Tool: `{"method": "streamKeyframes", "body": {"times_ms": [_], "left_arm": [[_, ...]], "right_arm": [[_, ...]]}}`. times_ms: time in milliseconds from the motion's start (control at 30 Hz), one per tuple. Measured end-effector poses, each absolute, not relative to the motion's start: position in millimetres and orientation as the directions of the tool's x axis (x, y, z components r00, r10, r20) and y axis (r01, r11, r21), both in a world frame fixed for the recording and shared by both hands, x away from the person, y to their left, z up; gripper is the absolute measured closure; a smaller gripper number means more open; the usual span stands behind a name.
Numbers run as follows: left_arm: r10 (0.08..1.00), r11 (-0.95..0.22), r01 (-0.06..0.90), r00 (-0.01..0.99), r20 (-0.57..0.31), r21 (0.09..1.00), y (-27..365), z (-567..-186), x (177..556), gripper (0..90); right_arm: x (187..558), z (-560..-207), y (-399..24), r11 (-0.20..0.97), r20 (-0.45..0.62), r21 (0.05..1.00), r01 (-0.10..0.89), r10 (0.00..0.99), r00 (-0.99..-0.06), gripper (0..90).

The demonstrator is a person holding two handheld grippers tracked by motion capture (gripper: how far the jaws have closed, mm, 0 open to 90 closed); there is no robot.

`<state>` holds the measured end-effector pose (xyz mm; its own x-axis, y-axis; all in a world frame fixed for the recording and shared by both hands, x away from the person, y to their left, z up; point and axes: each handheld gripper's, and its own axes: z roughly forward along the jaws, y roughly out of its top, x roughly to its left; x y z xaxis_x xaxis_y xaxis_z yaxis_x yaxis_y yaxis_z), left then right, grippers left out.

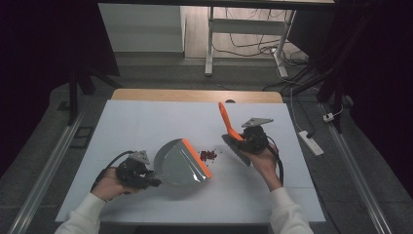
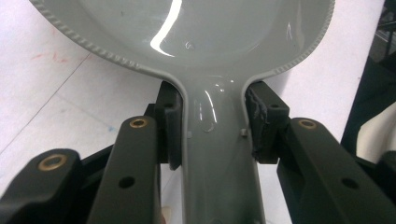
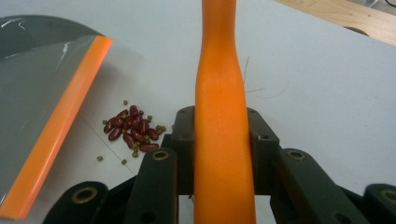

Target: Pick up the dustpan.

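Overhead, the left gripper (image 1: pixel 146 178) is pinching the glossy grey dustpan (image 1: pixel 182 163), its orange lip beside the beans (image 1: pixel 208 155) on the white table (image 1: pixel 146 122). Closer in, pads (image 2: pixel 169 122) are clamping its smooth neck. Alongside, the right gripper (image 3: pixel 223 135) is squeezing the brush's orange handle (image 3: pixel 219 116), right of the beans.

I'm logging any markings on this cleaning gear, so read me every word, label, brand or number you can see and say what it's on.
None readable: the grey dustpan, its orange lip, the orange brush handle and the white table bear no text.
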<state>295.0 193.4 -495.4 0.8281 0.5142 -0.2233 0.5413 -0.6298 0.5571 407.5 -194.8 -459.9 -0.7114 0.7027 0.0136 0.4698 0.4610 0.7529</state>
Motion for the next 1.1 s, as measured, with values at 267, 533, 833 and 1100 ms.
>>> {"method": "streamKeyframes", "body": {"times_ms": [267, 533, 833, 1100], "left_arm": [[0.522, -0.657, 0.56, 0.821, -0.232, 0.504, 191, -488, 309, 61.6], [0.513, -0.659, 0.559, 0.823, -0.243, 0.503, 196, -483, 309, 61.6], [0.508, -0.688, 0.562, 0.825, -0.25, 0.459, 192, -491, 309, 61.6], [0.517, -0.69, 0.571, 0.819, -0.251, 0.444, 189, -494, 311, 61.6]], "right_arm": [[414, -456, -190, 0.458, 0.008, 0.761, 0.458, 0.701, -0.714, 69.9], [416, -460, -188, 0.459, 0.009, 0.757, 0.465, 0.704, -0.71, 69.9], [419, -467, -180, 0.479, 0.005, 0.74, 0.472, 0.698, -0.716, 69.9], [423, -473, -173, 0.491, 0.004, 0.73, 0.476, 0.693, -0.721, 69.8]]}}
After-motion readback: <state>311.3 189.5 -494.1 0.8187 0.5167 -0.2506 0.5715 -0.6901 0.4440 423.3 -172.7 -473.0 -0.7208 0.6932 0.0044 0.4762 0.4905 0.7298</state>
